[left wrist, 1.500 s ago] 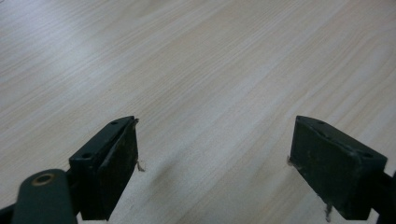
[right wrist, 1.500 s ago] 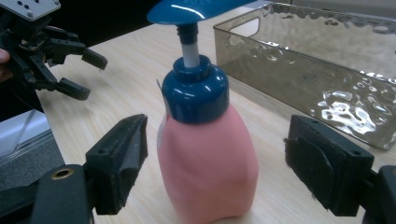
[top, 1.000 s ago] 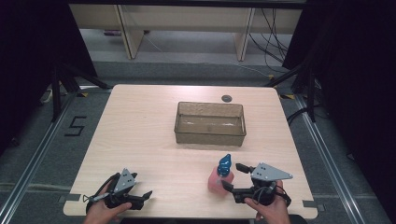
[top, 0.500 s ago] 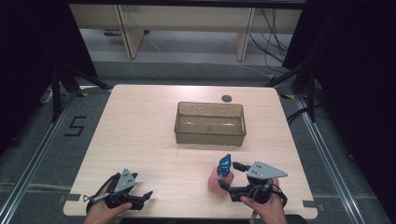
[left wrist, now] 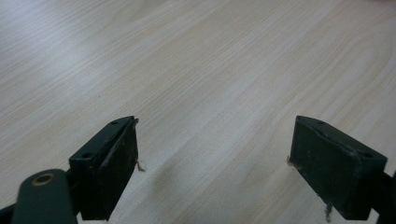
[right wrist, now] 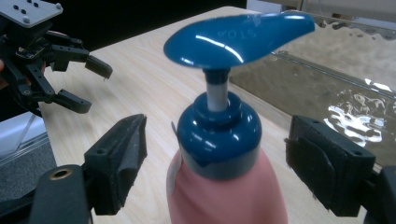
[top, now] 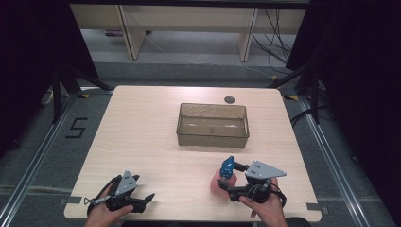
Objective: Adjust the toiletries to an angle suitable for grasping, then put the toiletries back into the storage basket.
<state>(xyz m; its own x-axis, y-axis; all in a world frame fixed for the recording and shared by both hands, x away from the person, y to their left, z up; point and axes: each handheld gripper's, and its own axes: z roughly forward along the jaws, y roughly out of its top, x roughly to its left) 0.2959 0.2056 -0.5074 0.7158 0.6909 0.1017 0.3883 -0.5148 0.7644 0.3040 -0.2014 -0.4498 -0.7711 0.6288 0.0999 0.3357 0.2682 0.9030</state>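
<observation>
Lettering "STOP" marks the pump bottle's [right wrist: 224,154] blue head.

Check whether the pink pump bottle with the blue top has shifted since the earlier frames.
No. The pink pump bottle stands at the same spot below the clear plastic bin.

The pump head [right wrist: 238,35] above the right gripper [right wrist: 212,177] bears raised letters that seem to read "STOP", upside down, and a black "5" [top: 75,127] marks the floor left of the table [top: 142,123].

Pale wood table [top: 142,137] on grey floor [top: 42,156]; beige shelving [top: 189,19] behind; black curtains [top: 28,47] flanking.
</observation>
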